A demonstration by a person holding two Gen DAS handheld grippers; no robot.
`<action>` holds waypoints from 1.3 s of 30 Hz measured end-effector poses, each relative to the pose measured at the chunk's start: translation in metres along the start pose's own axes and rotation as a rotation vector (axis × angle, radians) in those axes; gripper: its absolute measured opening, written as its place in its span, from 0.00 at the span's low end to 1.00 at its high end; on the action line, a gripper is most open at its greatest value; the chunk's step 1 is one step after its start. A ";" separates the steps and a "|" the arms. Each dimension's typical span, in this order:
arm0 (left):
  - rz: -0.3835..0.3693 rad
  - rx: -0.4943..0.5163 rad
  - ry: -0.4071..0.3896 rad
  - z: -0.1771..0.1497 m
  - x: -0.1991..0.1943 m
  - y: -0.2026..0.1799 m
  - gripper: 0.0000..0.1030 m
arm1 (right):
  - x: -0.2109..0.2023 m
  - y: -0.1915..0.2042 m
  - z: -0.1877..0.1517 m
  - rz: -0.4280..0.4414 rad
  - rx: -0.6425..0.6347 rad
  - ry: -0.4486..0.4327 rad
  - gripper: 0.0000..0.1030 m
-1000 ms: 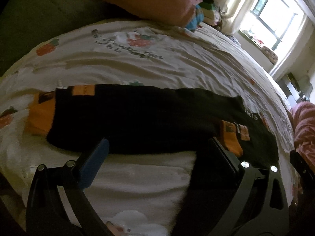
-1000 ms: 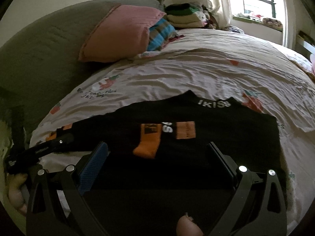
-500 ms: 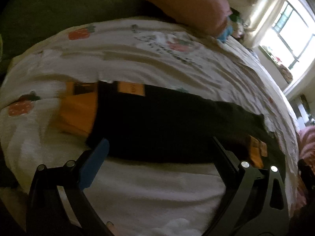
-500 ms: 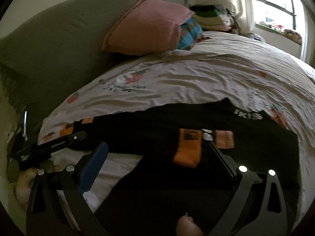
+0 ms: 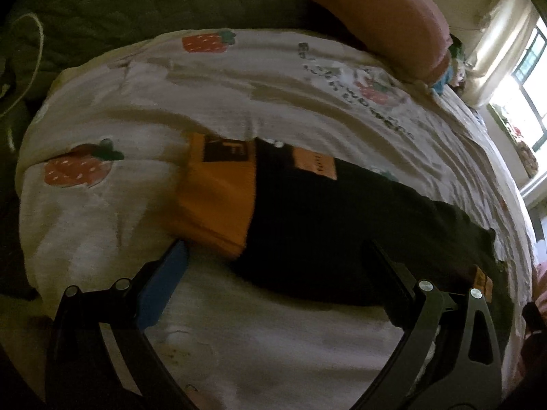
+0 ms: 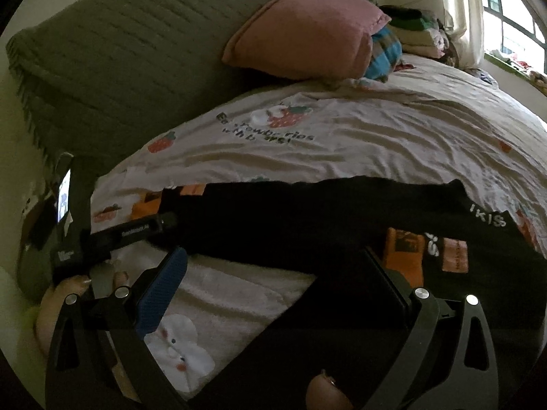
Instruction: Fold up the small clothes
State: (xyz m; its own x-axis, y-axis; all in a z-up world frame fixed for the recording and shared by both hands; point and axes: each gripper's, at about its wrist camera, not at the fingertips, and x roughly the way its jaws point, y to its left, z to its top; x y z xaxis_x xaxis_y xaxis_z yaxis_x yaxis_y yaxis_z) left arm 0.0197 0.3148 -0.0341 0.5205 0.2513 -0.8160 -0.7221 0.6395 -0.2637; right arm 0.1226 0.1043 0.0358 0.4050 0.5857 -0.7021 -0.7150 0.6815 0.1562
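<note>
A black sweater [image 6: 307, 218] lies flat on the bed, one sleeve [image 5: 342, 232] stretched out to the left and ending in an orange cuff [image 5: 215, 212]. The other sleeve is folded over the body, its orange cuff [image 6: 403, 259] beside the collar lettering. My left gripper [image 5: 273, 266] is open just short of the outstretched sleeve, its blue pad [image 5: 164, 283] next to the orange cuff. In the right wrist view the left gripper [image 6: 167, 221] reaches the sleeve from the left, held by a hand [image 6: 58, 300]. My right gripper [image 6: 273, 273] is open low over the sweater's lower body, holding nothing.
The bed has a white strawberry-print cover [image 6: 376, 143]. A green padded headboard [image 6: 119, 68] and a pink pillow [image 6: 307, 34] stand behind, with stacked clothes [image 6: 417, 30] near the window [image 6: 512, 10]. The bed's left edge [image 5: 27, 171] drops off close to the cuff.
My left gripper has travelled left along the outstretched sleeve and now sits at its orange cuff. The right gripper's view has swung left and closer to the sweater. Both stay open.
</note>
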 end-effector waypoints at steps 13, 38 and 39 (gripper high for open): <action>0.044 -0.032 -0.023 0.006 0.016 0.011 0.85 | 0.022 -0.017 -0.019 -0.004 0.060 0.053 0.96; -0.248 0.058 -0.196 0.019 -0.054 -0.031 0.08 | -0.026 -0.073 -0.034 -0.053 0.200 -0.022 0.96; -0.256 0.065 -0.200 0.020 -0.057 -0.034 0.08 | -0.031 -0.078 -0.036 -0.055 0.212 -0.029 0.96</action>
State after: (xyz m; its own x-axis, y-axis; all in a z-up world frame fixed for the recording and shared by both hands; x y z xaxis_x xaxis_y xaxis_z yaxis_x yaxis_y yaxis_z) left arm 0.0237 0.2927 0.0321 0.7650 0.2100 -0.6088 -0.5293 0.7437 -0.4084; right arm 0.1448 0.0171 0.0206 0.4586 0.5549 -0.6941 -0.5565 0.7883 0.2626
